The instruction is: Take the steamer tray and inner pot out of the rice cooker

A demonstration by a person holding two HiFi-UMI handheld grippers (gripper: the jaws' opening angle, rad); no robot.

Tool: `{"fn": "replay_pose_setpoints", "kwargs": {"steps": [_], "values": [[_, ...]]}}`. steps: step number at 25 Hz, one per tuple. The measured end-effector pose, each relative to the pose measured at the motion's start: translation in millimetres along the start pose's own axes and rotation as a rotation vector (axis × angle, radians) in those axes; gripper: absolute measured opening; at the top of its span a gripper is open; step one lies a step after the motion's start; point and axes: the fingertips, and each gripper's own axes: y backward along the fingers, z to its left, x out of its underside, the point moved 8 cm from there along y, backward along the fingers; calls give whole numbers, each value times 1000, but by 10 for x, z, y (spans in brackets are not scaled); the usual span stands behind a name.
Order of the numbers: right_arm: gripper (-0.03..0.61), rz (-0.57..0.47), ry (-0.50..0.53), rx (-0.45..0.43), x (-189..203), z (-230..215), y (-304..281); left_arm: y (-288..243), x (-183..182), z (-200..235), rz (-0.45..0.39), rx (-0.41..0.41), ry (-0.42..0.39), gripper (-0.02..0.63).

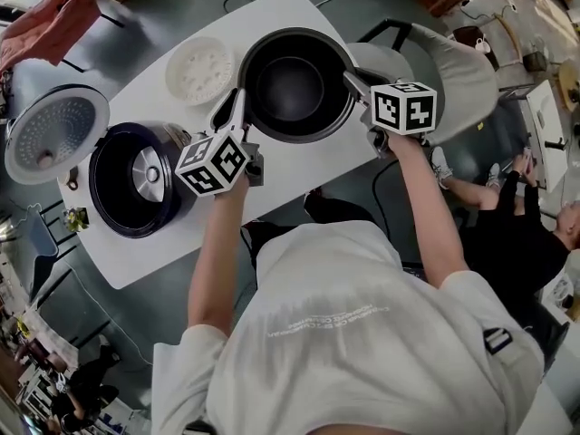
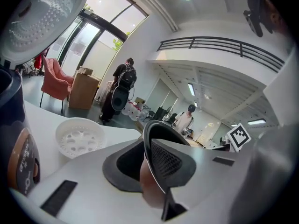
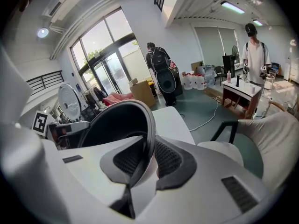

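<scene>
The dark inner pot (image 1: 295,85) hangs over the right half of the white table (image 1: 145,252), held by its rim on two sides. My left gripper (image 1: 238,102) is shut on the rim's left edge, where the pot rim (image 2: 150,149) passes between its pads. On the rim's right edge my right gripper (image 1: 355,82) is shut, with the inner pot (image 3: 122,122) clamped between its pads. The white steamer tray (image 1: 200,70) lies flat on the table behind the left gripper, also seen as the steamer tray (image 2: 79,137). The rice cooker (image 1: 136,178) stands at the table's left with its lid (image 1: 54,134) open and no pot inside.
A grey chair (image 1: 458,71) stands right of the table, close under the right gripper. A person (image 1: 507,220) sits on the floor at the right. A pink chair (image 1: 50,21) is at the far left. Other people (image 3: 256,55) stand about the room.
</scene>
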Motion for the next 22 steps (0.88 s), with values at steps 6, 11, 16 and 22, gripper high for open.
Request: {"fn": "replay_pose_setpoints", "kwargs": {"steps": [6,11,16,22], "values": [[92,56,4,24,129,-85,-290,-111,235,237,53,-29,43,57],[91,72,-6,6,107,-160,-464,-245,251,336,68,-58,44,60],[92,47,-32,-21,57,-189,-548,-323,328,415,106,-90,41,82],[91,19,-44,-39,-51,-242,-675,-416,306,463,94,-96,46,84]]}}
